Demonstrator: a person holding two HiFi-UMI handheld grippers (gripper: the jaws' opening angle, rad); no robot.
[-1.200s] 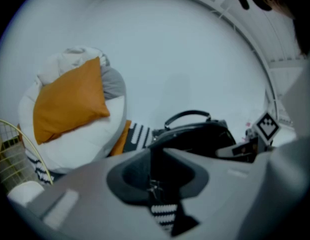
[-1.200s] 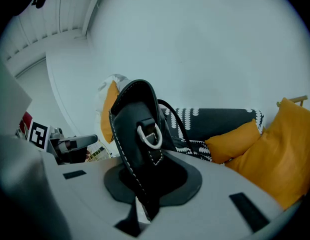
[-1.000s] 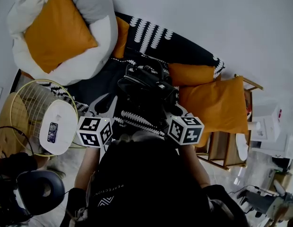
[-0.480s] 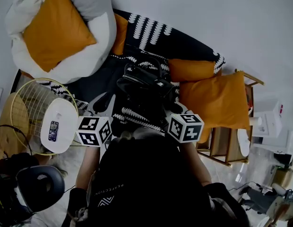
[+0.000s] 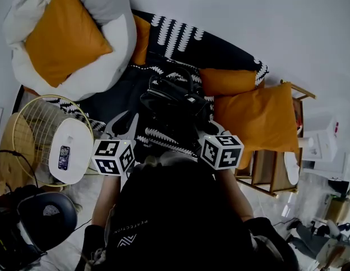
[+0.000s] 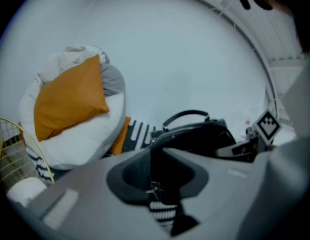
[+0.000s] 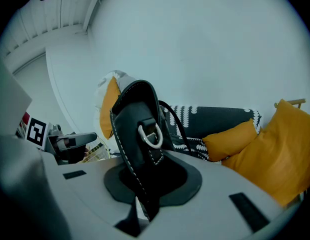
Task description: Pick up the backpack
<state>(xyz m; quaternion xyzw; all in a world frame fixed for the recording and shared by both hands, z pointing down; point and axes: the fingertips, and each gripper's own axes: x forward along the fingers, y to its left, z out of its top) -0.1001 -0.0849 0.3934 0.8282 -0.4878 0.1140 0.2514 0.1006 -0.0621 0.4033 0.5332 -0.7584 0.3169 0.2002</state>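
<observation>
The black backpack [image 5: 175, 109] hangs between my two grippers, above a black-and-white patterned seat. Its top handle [image 6: 187, 116] stands up in the left gripper view. My left gripper [image 5: 130, 130] is shut on the bag's left edge, with black fabric and a small zip pull between its jaws [image 6: 157, 184]. My right gripper [image 5: 208, 131] is shut on the bag's right side. In the right gripper view the stitched black panel with a metal D-ring [image 7: 151, 134] runs down between the jaws [image 7: 145, 186]. The person's dark torso hides the lower part of the bag in the head view.
A white beanbag with an orange cushion [image 5: 65, 38] lies at the upper left. A gold wire basket table [image 5: 28, 134] with a white top and a phone [image 5: 63, 157] stands at the left. Orange cushions [image 5: 254, 123] and a wooden rack [image 5: 265, 176] are on the right.
</observation>
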